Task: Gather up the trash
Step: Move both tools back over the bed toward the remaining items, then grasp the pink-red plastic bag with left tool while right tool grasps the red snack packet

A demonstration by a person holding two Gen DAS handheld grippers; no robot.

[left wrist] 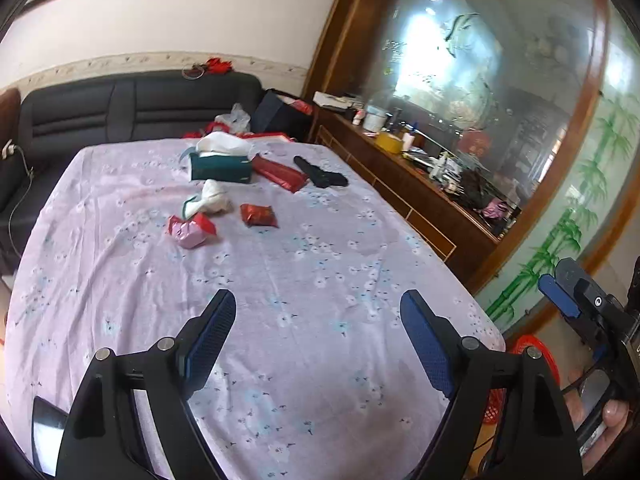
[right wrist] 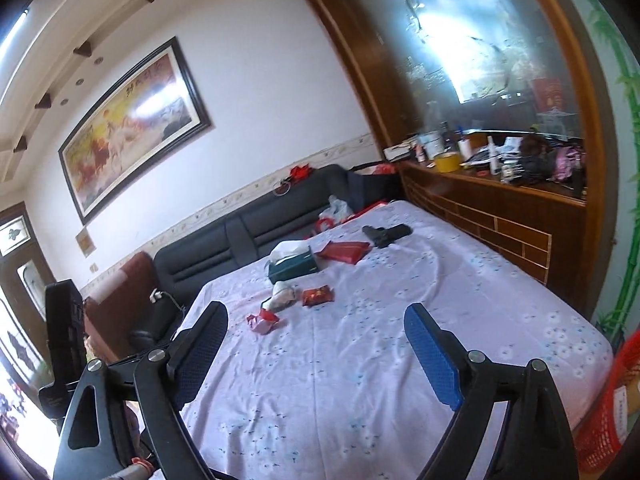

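Table: lilac flowered cloth (left wrist: 320, 280) is covering it, with a dark sofa (left wrist: 120, 108) sitting behind.
Trash: pink-red wrapper (left wrist: 191, 231), crumpled tissue (left wrist: 210, 202) and red packet (left wrist: 259, 215) are lying mid-table, near a green tissue box (left wrist: 221, 166).
Left gripper (left wrist: 318, 334): fingers are standing spread, gripping nothing.
Right gripper (right wrist: 316, 350): fingers are standing spread, gripping nothing.
Basket: red basket (right wrist: 604, 412) is sitting beside the table.

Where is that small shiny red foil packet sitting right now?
In both wrist views the small shiny red foil packet lies on the lilac flowered tablecloth, right of the crumpled white tissue and nearer the camera than the dark green tissue box.
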